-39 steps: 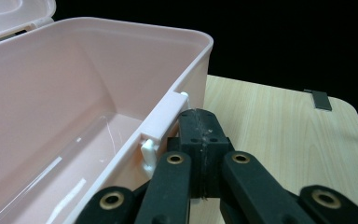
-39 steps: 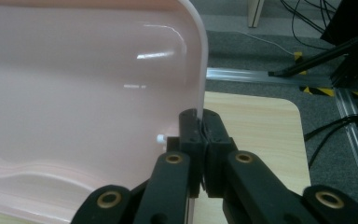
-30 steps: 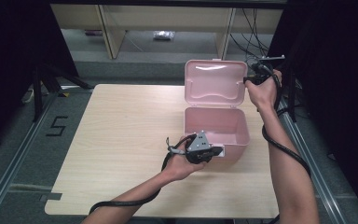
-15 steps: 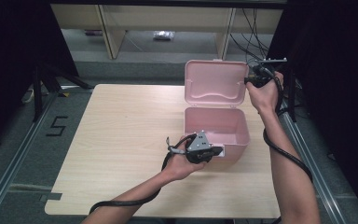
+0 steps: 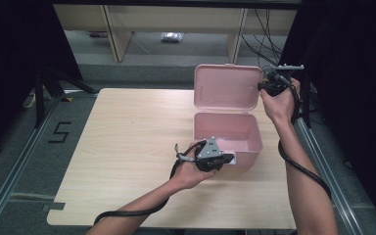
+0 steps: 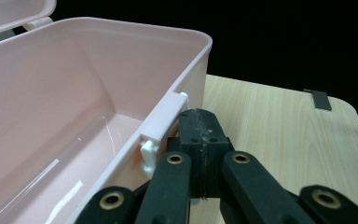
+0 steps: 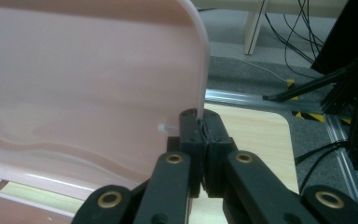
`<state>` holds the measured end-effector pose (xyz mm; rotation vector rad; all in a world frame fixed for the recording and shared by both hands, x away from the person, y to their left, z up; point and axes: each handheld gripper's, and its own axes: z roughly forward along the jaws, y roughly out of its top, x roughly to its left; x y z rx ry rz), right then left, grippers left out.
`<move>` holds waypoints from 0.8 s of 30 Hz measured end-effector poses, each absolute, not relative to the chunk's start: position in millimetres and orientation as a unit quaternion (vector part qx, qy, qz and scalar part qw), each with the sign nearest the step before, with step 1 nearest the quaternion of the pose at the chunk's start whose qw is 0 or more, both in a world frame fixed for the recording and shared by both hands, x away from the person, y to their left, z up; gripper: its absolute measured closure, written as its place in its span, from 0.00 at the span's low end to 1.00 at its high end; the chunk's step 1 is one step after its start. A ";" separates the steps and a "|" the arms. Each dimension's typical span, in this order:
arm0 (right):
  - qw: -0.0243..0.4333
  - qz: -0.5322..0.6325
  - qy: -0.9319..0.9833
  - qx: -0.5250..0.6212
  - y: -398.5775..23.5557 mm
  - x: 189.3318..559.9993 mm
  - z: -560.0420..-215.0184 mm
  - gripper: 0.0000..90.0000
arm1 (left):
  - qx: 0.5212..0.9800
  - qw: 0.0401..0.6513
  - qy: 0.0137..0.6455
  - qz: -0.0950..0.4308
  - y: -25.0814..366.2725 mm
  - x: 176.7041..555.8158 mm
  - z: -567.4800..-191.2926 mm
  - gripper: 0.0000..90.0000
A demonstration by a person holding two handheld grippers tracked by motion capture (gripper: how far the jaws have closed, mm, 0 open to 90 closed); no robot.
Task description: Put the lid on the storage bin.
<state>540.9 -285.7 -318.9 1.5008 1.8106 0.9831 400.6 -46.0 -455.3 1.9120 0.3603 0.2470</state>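
The wooden table is seen pale and rounded at its corners. On its right half, at about 3 o'clock, an open pink box stands. The left gripper is pressed together against the box's near wall by the latch. The right gripper is pinched on the raised lid edge at 1 o'clock. Beyond, grey floor, shelf legs and cables are noted.

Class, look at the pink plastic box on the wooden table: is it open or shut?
Open. The pink plastic box has its hinged lid standing upright behind it, and the left gripper view looks into its bare, empty inside.
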 end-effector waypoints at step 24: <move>0.328 0.377 0.681 0.535 -284.6 510.3 -322.8 1.00 | 0.810 0.557 0.153 0.104 -46.2 400.4 -455.3 1.00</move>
